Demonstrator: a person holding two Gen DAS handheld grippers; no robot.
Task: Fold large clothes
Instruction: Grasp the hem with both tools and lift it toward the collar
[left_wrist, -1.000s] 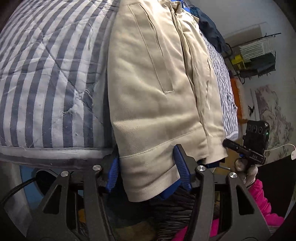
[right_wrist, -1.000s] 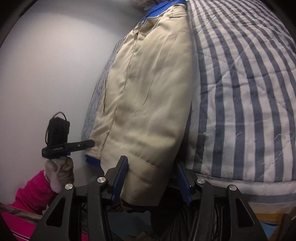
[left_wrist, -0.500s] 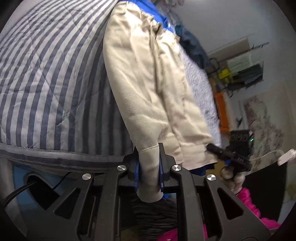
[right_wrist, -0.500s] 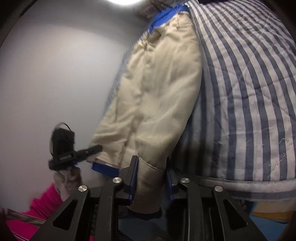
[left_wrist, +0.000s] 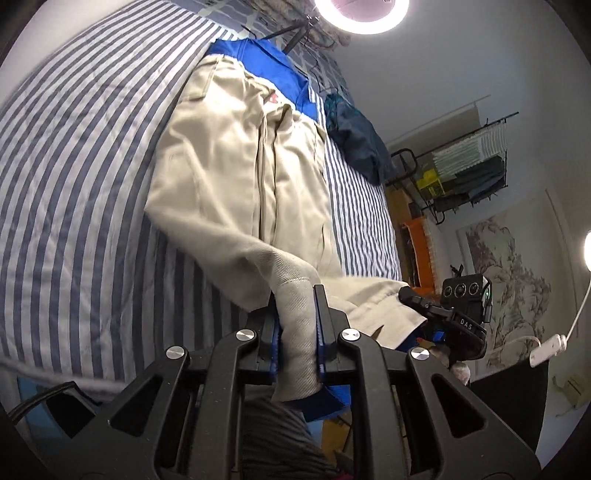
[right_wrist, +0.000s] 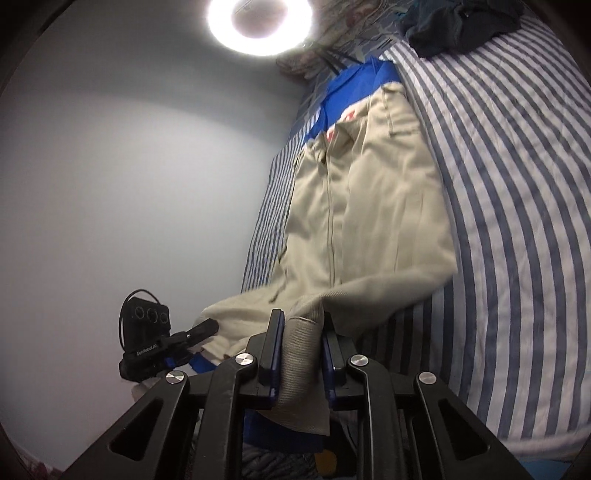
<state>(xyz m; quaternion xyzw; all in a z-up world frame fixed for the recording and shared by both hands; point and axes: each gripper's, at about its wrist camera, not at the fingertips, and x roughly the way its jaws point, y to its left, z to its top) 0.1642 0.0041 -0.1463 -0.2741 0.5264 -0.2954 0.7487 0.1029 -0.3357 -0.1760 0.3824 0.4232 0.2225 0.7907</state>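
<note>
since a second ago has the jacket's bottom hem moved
Yes. The jacket hem hung over the striped bed edge; now both closing jaws have pinched it and lifted it above the bed.

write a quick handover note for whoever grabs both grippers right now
Left gripper: shut on the jacket's bottom hem, jaws just closed.
Right gripper: shut on the hem at the other corner, jaws just closed on it.
Jacket: beige and blue, lying lengthwise on the striped bed, hem end raised off the bed's edge.
Done: both corners gripped.
Left: carry the hem toward the collar, then finish folding.
</note>
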